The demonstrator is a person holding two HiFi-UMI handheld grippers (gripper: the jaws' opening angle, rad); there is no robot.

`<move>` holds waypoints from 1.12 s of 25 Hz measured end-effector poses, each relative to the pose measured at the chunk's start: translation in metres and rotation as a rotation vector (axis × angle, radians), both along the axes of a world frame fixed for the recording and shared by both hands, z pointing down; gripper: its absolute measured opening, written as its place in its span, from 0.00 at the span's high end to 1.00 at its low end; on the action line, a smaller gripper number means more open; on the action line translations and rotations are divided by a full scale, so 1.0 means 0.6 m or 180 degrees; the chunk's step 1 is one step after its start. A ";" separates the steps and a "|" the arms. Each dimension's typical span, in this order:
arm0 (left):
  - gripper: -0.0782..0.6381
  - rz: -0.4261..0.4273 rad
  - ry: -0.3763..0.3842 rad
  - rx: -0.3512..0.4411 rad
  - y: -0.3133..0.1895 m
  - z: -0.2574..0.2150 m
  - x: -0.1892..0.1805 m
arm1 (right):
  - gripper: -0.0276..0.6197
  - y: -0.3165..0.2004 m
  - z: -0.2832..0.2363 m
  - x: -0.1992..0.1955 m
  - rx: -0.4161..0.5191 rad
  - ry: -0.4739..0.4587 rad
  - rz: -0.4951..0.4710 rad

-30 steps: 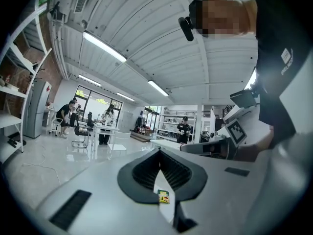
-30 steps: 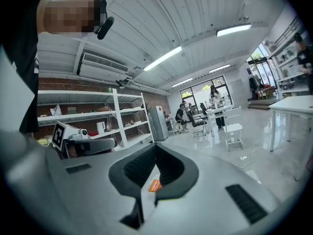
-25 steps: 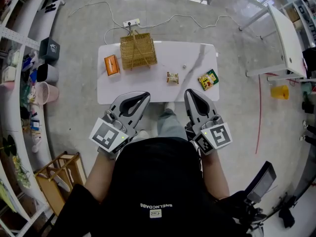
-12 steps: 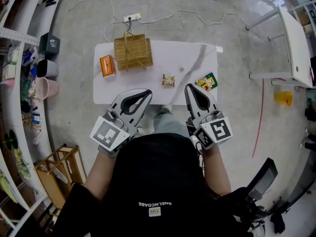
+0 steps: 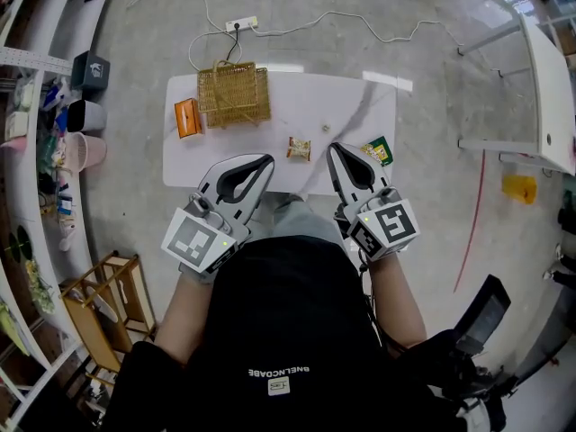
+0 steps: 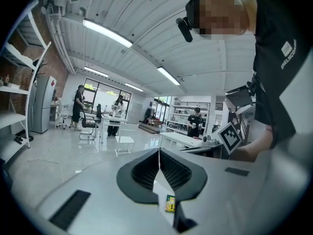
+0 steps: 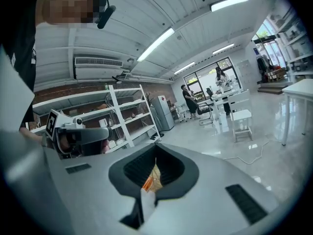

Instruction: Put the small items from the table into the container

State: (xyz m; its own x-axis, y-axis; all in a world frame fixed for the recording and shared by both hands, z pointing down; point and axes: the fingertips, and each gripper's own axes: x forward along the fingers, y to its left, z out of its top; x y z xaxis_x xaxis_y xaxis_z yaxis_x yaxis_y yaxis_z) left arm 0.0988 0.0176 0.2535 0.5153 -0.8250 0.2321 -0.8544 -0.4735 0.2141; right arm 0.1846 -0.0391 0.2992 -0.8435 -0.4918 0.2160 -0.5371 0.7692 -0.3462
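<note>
White worktop point(image 5: 342, 106): wicker basket point(image 5: 234, 94), orange pkt point(image 5: 186, 118), snack pkt point(image 5: 298, 148), green pkt point(image 5: 377, 150). Left gripper point(image 5: 267, 159), right gripper point(image 5: 334, 149): jaws closed, empty, at near edge.

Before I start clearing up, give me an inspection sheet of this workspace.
Surface: white table.
Job's things: orange packet, snack packet, green packet and tiny round thing on table; wicker basket at far left.
Clutter: nothing seen.
Grippers: left hand-held gripper and right hand-held gripper shut, empty, at near edge.
Cables: power strip and white cord on floor.
Surroundings: shelves, wooden rack.
</note>
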 end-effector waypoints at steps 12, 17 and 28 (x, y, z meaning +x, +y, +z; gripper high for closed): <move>0.88 0.0021 -0.0009 -0.0113 -0.001 0.029 -0.010 | 0.95 -0.001 0.030 -0.026 -0.0015 0.0185 -0.0143; 0.88 0.0110 -0.0026 -0.0205 -0.006 0.058 -0.013 | 0.95 -0.007 0.067 -0.037 -0.0059 0.0245 -0.0049; 0.88 0.0289 -0.0152 -0.0408 -0.013 0.100 -0.007 | 0.94 -0.035 0.176 -0.014 -0.0181 0.0642 0.0139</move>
